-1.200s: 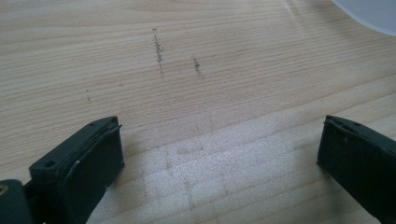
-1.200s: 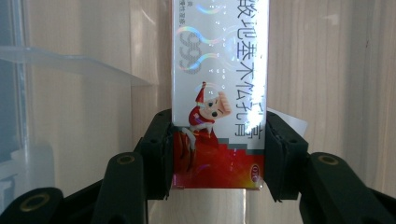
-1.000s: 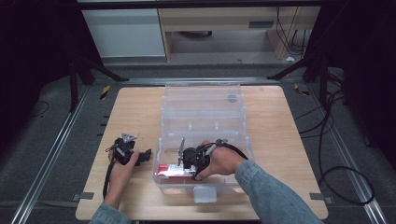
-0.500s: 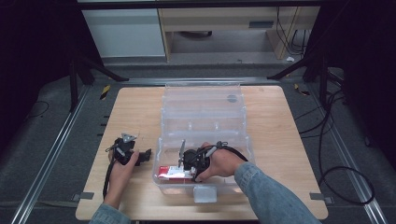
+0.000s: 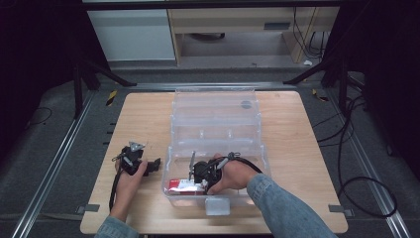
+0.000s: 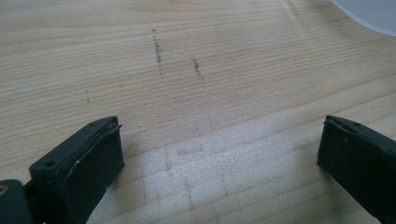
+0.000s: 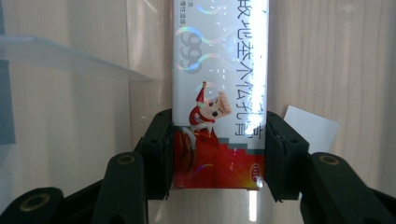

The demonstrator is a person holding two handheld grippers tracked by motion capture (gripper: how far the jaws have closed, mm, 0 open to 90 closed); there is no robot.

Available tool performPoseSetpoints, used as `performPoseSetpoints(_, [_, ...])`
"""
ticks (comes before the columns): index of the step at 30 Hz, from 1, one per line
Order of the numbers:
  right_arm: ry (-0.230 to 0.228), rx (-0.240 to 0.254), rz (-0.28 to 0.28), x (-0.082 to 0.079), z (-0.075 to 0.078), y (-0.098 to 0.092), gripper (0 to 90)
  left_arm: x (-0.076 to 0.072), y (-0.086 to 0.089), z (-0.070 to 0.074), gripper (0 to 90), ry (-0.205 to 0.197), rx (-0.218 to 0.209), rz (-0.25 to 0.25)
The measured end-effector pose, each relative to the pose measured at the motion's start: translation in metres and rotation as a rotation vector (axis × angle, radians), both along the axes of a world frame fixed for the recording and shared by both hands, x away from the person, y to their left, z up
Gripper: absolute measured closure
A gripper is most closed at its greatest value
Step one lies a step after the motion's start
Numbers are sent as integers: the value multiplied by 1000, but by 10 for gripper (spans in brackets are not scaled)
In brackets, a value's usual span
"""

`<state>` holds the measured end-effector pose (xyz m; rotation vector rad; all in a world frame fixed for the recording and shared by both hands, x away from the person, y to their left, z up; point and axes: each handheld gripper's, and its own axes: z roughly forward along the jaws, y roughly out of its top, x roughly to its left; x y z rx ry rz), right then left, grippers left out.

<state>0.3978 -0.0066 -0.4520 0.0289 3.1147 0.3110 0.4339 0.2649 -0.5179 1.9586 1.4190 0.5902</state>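
A pale wooden table (image 5: 143, 119) sits on a dark floor with cables round it. Nearest the person, the right gripper (image 7: 218, 154) reaches into the front compartment of a clear plastic box (image 5: 215, 119), its jaws closed against both long sides of a red and white carton (image 7: 219, 93) (a cartoon figure printed on it) lying flat there. Left of the box, the left gripper (image 6: 219, 154) rests low over bare wood, jaws wide with nothing between. Beyond stands a cabinet (image 5: 133, 34).
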Motion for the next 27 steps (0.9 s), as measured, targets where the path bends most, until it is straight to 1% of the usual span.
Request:
performPoseSetpoints(3, [1,-7,-8,-1,-1,1,507,0,0,0,0,0,0,0])
performPoseSetpoints(4, [-1,-5,2,-1,-2,1,507,0,0,0,0,0,0,0])
performPoseSetpoints(10, [0,-12,6,0,-5,2,507,0,0,0,0,0,1,-3])
performPoseSetpoints(16, [2,-19,-11,-2,-5,2,503,0,0,0,0,0,0,-3])
performPoseSetpoints(18, [-1,-15,-4,-2,-5,2,502,0,0,0,0,0,1,-3])
performPoseSetpoints(20, [1,-13,-18,-2,-5,1,498,1,0,0,0,0,1,-4])
performPoseSetpoints(22, [-6,-9,-17,-2,-4,1,491,1,0,0,0,0,1,-4])
performPoseSetpoints(24, [0,0,-26,-3,-1,2,487,1,0,0,0,0,1,-4])
performPoseSetpoints(27, [-6,14,-24,-3,1,1,496,1,0,0,0,0,1,-4])
